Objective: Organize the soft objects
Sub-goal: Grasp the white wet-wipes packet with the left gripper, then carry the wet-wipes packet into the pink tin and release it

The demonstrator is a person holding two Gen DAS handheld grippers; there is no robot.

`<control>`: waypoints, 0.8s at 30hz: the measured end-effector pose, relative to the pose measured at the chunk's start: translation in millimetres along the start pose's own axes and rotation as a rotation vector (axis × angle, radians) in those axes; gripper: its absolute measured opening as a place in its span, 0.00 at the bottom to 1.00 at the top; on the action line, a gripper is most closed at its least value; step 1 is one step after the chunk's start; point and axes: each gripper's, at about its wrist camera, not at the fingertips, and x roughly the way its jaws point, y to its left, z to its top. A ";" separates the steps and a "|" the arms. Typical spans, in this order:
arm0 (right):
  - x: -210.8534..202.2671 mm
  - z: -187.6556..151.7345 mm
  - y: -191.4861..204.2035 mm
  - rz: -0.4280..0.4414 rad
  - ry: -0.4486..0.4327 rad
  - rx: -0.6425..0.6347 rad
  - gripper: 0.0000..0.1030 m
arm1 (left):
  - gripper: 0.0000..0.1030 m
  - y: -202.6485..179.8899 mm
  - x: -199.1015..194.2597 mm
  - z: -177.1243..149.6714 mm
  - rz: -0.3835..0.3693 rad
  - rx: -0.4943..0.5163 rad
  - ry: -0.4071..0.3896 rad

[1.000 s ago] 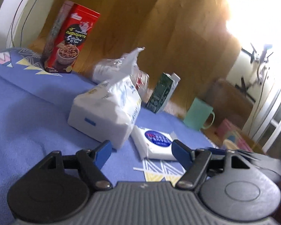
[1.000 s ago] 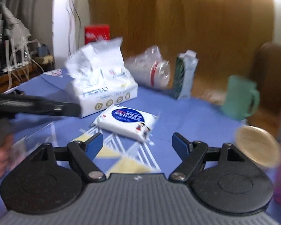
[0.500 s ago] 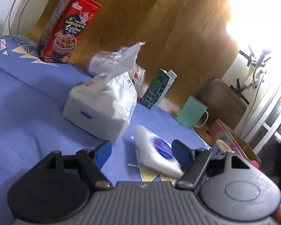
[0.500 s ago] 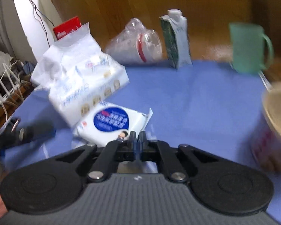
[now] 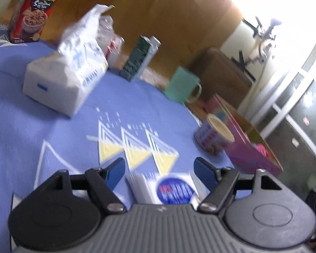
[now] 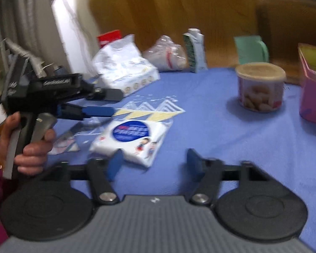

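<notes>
A small white wipes pack [image 6: 132, 140] with a blue round label lies flat on the blue cloth, near the front. In the left wrist view it [image 5: 168, 186] lies low between the open fingers of my left gripper [image 5: 161, 171], untouched. My right gripper [image 6: 153, 162] is open and empty, just in front of the pack's near edge. The left gripper [image 6: 103, 103] also shows in the right wrist view, hand-held above and left of the pack. A large white tissue pack [image 5: 67, 78] [image 6: 124, 71] stands farther back. A crumpled clear plastic bag [image 6: 168, 57] lies behind it.
A red cereal box [image 5: 35, 10], a green carton [image 5: 140, 58] [image 6: 194, 50] and a teal mug [image 5: 183, 85] [image 6: 251, 49] stand at the back. A snack tub [image 6: 260, 86] [image 5: 212, 137] and a pink box [image 5: 248, 147] [image 6: 311, 84] are at the right.
My right gripper was shut near the wipes pack's edge and is now open. The pack has moved from beside the tissue pack to nearer the front. The left gripper stayed open.
</notes>
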 end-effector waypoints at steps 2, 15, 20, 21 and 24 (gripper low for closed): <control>4.4 3.2 9.4 -0.011 0.011 -0.077 0.70 | 0.72 -7.6 -4.2 -7.4 0.023 0.023 0.029; 6.5 0.3 14.0 -0.145 -0.053 -0.157 0.47 | 0.58 -87.5 31.7 0.5 -0.098 0.180 0.052; -51.0 10.5 -29.5 -0.322 -0.229 -0.065 0.47 | 0.58 -173.2 83.8 25.7 -0.242 0.331 0.072; -62.5 12.5 -41.5 -0.359 -0.251 -0.054 0.47 | 0.58 -190.5 94.2 28.1 -0.259 0.361 0.072; -85.9 25.0 -78.1 -0.469 -0.298 0.003 0.47 | 0.68 -242.7 127.4 35.7 -0.262 0.466 0.022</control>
